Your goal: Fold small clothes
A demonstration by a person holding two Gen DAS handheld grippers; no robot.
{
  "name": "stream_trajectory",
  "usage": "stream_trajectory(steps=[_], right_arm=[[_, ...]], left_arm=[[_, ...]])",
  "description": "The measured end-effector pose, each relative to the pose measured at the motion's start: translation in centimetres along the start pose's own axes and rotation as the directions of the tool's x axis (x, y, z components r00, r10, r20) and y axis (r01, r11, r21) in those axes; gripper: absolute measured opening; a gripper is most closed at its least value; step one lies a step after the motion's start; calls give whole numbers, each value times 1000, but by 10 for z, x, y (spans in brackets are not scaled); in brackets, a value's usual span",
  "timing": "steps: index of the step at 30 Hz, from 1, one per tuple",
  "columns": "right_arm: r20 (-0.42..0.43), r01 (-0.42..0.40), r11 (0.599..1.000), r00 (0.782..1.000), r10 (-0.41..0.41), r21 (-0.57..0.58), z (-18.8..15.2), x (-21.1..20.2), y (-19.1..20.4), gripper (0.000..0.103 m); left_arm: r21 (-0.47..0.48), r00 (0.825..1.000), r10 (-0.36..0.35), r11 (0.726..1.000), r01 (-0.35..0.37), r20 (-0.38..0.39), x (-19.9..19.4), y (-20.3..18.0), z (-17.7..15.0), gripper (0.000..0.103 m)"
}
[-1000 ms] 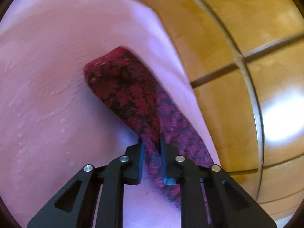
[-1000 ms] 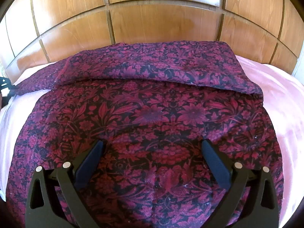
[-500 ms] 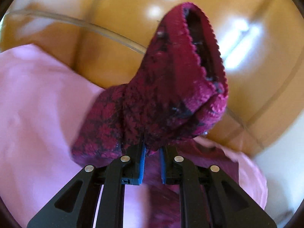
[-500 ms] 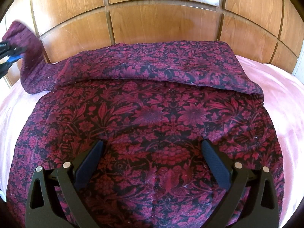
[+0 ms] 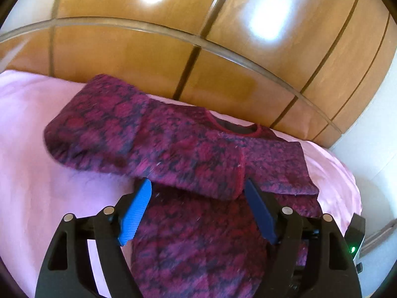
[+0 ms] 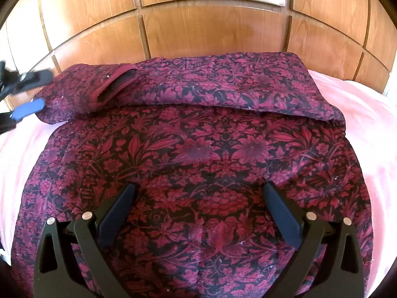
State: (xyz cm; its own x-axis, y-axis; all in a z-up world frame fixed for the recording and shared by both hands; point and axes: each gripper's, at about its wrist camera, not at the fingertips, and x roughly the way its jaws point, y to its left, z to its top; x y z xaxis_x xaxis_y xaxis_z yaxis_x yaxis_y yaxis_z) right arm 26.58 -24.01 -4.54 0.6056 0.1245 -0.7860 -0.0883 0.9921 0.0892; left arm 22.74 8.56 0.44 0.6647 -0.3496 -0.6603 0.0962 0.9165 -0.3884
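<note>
A: Where is the sweater (image 6: 211,154)?

B: The crimson floral sweater lies flat on the pink bedsheet (image 6: 367,114), its top edge toward the wooden headboard (image 6: 211,29). One sleeve (image 5: 139,146) is folded across the chest below the neckline (image 5: 233,126), with its cuff (image 6: 116,84) lying open on the body. The other sleeve (image 6: 248,79) is also folded in, across the upper part, along the headboard side.

A: And the left gripper (image 5: 198,211)?

B: Its blue-padded fingers (image 5: 135,211) are spread wide with nothing between them, poised just in front of the folded sleeve's cuff end. In the right view it shows at the sweater's far-left edge, blurred.

A: The right gripper (image 6: 198,213)?

B: Released too. Its dark fingers (image 6: 282,216) stand well apart over the lower half of the sweater, grasping nothing. Whether they touch the fabric, I cannot tell.
</note>
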Motion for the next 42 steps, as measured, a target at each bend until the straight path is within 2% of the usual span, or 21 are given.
stream_trajectory(steps=[2,4,5,6,9,12,15,17,18,19,20,22,25,29,33,37,42], right_arm=[[-9,-3,1000,1000,3,1,4,-2,-2,101],[10,-11,1000,1000,10,24,12,-12,-2,87],[28,-44,998,999,43,40,18,-19,-1,77],[37,-69,996,997,68,49,23,-22,0,76],[74,-190,978,980,184,82,47,-30,13,76],[74,-281,953,959,274,115,78,-19,34,75],[41,-310,943,951,307,124,99,2,57,75],[-16,-333,929,940,340,160,112,26,71,74],[-38,-335,925,937,347,180,115,36,74,70],[-63,-334,922,934,352,196,118,47,78,61],[-76,-324,925,936,344,198,119,54,79,55],[-91,-290,939,946,310,182,121,63,83,23],[-44,-283,948,955,292,143,130,48,84,8],[80,-291,951,956,284,104,147,8,73,8],[153,-234,972,962,226,34,159,-17,65,7],[188,-185,982,966,175,36,160,-26,46,7],[196,-129,986,975,105,109,149,-29,5,7]], left_arm=[[-35,998,63,997,-63,18,-10,9,-14,76],[-56,989,144,988,-143,24,-16,22,-24,76],[-66,981,192,979,-190,26,-21,31,-31,76],[-80,969,247,966,-245,22,-21,37,-35,76],[-121,950,313,943,-311,-3,-27,55,-42,76],[-152,935,353,924,-352,-20,-29,70,-44,76],[-191,937,348,918,-347,-27,-28,80,-41,76],[-203,934,356,913,-355,-29,-25,85,-38,76],[-203,935,354,913,-353,-32,-23,87,-37,76],[-202,935,353,913,-353,-38,-20,88,-36,76],[-202,935,353,913,-354,-43,-18,88,-35,76],[-205,935,352,912,-355,-52,-12,88,-34,77],[-214,934,351,910,-356,-64,-4,87,-31,77],[-215,936,345,912,-350,-62,9,78,-25,77],[-187,933,354,914,-360,-68,23,69,-19,77],[-146,918,387,906,-396,-87,41,61,-13,77],[-177,903,417,886,-429,-103,52,68,-5,76]])
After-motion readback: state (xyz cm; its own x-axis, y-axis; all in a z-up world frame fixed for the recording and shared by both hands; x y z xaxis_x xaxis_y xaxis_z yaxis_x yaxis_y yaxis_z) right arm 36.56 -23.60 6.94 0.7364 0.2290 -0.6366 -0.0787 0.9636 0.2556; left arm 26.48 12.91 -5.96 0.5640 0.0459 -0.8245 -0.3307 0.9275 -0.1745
